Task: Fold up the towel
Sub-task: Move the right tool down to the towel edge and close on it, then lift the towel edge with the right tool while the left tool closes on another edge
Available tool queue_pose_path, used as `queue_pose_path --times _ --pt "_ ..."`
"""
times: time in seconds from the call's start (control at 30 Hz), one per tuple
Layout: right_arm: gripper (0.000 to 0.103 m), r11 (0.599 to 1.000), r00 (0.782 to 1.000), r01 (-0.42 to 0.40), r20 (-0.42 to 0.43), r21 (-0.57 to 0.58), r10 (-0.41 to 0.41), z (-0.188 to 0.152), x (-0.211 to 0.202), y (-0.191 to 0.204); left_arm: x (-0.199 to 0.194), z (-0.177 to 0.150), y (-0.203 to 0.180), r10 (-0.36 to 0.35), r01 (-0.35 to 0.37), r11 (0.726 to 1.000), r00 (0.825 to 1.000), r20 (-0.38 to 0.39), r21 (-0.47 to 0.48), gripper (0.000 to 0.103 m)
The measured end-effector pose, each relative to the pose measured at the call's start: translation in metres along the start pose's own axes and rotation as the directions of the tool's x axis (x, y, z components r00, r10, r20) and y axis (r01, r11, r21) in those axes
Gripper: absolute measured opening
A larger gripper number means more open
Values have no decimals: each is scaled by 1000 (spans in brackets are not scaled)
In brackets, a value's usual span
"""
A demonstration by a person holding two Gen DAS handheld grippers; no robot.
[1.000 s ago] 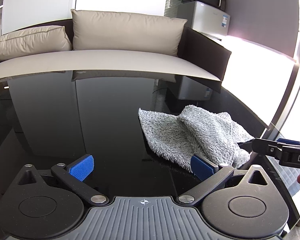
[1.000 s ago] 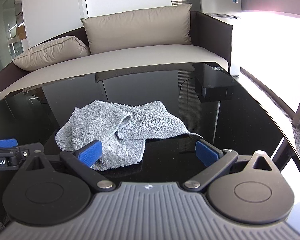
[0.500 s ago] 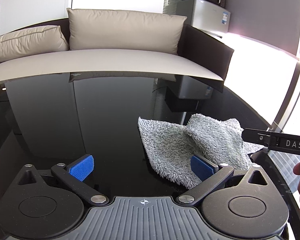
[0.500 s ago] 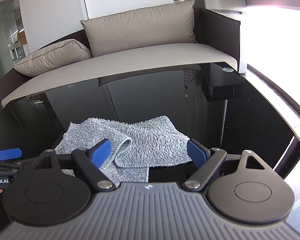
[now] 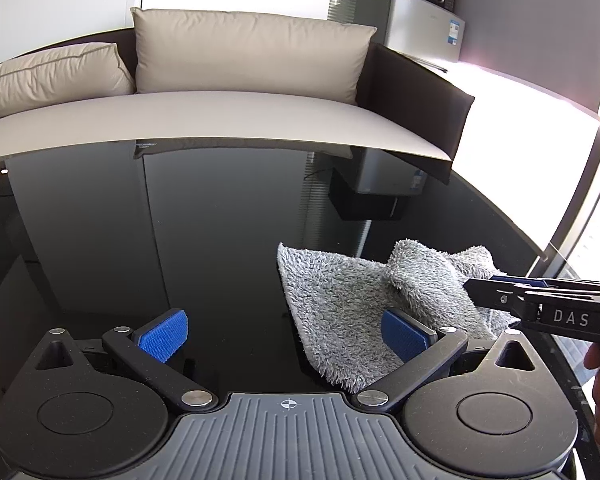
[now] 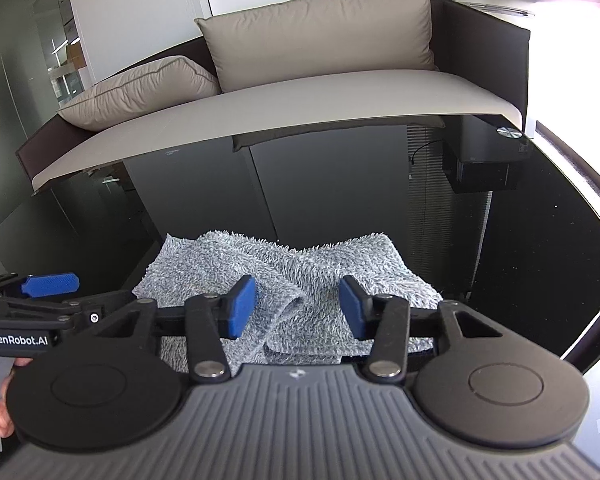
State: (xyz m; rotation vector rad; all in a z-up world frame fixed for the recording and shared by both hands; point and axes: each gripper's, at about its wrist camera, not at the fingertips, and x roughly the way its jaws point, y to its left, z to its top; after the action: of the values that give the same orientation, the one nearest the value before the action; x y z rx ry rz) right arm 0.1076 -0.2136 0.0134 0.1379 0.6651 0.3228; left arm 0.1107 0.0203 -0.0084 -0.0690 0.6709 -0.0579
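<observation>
Counting 1 towel (image 6: 300,276), 2 grippers (image 6: 296,312) (image 5: 284,334).

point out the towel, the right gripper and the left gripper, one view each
towel (image 6: 324,264): right wrist view, on the grey pile behind the pads.
right gripper (image 6: 296,312): right wrist view, midway between its blue pads, closing over a towel fold.
left gripper (image 5: 284,330): left wrist view, midway between its wide-apart blue pads.
</observation>
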Motion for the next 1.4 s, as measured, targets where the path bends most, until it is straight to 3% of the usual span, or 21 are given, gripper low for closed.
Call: queue_pose_path --times 0.13,0.3,0.6,0.9,0.97,1.1,1.23,1.4 --pt "14 1000 1000 -13 6 -18 13 -2 -2 4 0 -1 1 0 0 1000 1000 -4 -6 102" --pt "6 999 999 -35 12 -5 35 -2 -5 4 0 -2 0 -3 3 1000 1000 -7 2 102" --pt "5 995 994 -77 82 68 71 5 -19 -2 0 -4 -5 -26 26 999 1000 -7 20 101" --pt "6 989 998 -20 67 145 10 4 -25 -22 5 -4 -7 -33 33 999 999 -16 28 99" --pt "8 990 998 -25 59 142 17 2 -24 -20 7 -4 -9 -37 37 999 999 -23 32 96" --pt "49 989 998 -49 47 137 43 -1 -22 -14 10 -5 -8 -40 41 999 999 -31 35 96" --pt "51 978 996 -86 45 189 78 -2 -22 -19 11 -5 -7 -43 44 999 998 -36 31 95" --pt "51 986 996 -89 23 138 87 -3 -17 -10 11 -6 -7 -50 51 998 998 -43 31 91"
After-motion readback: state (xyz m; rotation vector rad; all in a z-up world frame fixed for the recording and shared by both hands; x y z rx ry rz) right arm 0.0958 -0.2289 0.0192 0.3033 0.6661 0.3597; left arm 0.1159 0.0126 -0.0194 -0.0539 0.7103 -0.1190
